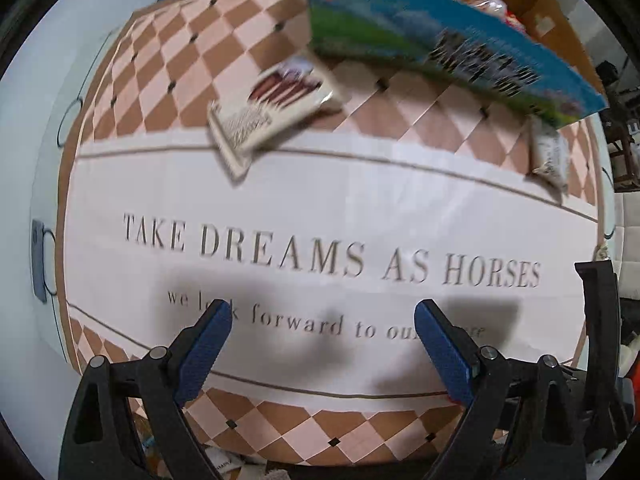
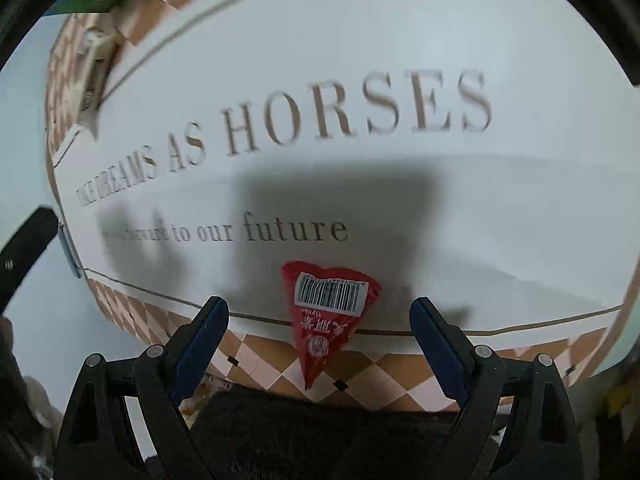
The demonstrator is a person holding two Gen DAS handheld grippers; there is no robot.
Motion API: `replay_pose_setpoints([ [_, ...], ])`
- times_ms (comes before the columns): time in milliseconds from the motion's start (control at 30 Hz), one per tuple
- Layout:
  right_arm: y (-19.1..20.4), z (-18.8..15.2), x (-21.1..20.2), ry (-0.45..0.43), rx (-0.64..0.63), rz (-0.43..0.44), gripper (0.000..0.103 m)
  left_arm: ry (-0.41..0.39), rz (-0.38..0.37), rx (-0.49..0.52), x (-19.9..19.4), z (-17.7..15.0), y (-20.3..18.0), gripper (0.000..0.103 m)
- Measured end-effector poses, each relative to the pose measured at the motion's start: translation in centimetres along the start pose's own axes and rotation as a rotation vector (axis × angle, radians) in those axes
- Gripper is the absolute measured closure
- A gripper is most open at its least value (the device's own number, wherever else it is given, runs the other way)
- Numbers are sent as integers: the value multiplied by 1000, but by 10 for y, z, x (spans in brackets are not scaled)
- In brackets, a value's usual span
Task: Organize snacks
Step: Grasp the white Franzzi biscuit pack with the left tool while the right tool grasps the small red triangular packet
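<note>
Our right gripper is wide apart, red packet between its fingers, not squeezed. Our left gripper is apart over the mat.

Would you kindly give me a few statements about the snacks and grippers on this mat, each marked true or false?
1. The right gripper is open, with nothing clamped. True.
2. The red triangular packet shows a barcode. True.
3. The left gripper grips the cream snack packet. False: it is open and empty, and the packet lies farther off on the mat.
4. The blue and green box lies between the right gripper's fingers. False: the red packet does.
</note>
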State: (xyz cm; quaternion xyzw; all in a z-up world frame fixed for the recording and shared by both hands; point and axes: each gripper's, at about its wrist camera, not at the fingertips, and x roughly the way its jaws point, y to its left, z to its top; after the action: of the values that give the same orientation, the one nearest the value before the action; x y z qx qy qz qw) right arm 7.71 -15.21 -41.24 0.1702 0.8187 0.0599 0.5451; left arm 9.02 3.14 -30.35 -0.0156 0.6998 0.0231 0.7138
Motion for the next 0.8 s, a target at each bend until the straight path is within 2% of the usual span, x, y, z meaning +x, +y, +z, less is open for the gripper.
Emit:
replay_pose_setpoints([
  [33,-1,0,5,8,6,2,10,7,3,-5,3,-2,2,9],
  [67,-1,1,8,12,10,8,20,15,5,-12,6,-4,4,9],
  [100,-1,0,9,14,5,9,42,20,3,-17,8,-3,7,9],
  [133,0,0,11,13,-6,-12,53,23,7,-20,10,-2,9,9],
  [167,1,0,12,9,-10,-14,56,26,11,-22,10,-2,11,9],
  [300,12,6,2,-21,-46,-12,57,12,33,-27,8,6,21,9],
  [400,24,14,-15,-55,-64,14,57,-19,46,1,3,26,24,9],
  [567,37,47,-41,-114,-77,17,57,-101,160,202,7,78,15,9],
  [667,44,72,-52,-136,-74,-1,57,-89,211,341,24,110,8,9],
  [800,51,100,-65,-145,-79,-22,57,-56,253,459,46,139,1,9],
])
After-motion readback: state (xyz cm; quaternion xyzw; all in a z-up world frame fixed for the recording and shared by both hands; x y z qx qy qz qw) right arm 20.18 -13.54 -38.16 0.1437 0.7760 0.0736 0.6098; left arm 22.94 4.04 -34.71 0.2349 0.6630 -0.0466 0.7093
